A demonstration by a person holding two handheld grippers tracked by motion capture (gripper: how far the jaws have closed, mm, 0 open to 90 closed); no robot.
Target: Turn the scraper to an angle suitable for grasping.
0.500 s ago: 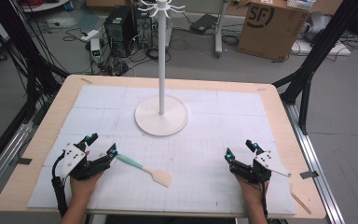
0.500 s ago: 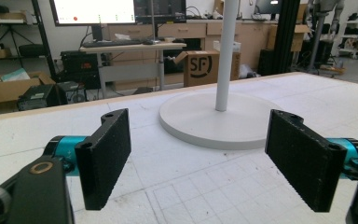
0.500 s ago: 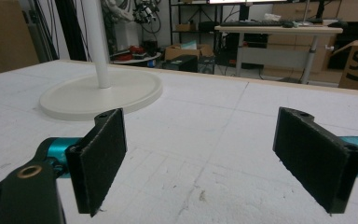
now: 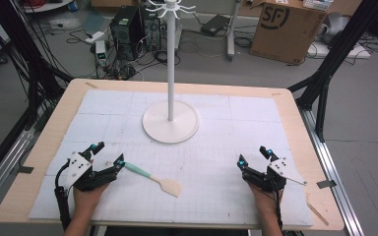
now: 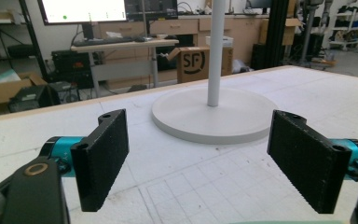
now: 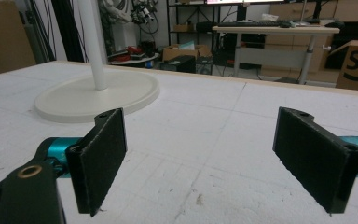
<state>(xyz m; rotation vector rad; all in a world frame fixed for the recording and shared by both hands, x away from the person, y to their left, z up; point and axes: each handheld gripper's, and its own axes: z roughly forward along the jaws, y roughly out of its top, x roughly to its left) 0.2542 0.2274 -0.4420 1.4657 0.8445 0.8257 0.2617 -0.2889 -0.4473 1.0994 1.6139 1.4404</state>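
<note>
A small spatula with a mint-green handle and a beige blade lies flat on the white mat near the front left. My left gripper rests just left of its handle end, open, nothing between its black pads. A thin mint edge of the spatula shows at the bottom of the left gripper view. My right gripper rests at the front right, open and empty, pads wide apart. A white stand with hooks on top rises from its round base mid-table.
The white gridded mat covers a wooden table. A cardboard box, a computer tower and cables lie on the floor beyond the far edge. Black frame legs stand at the table's right.
</note>
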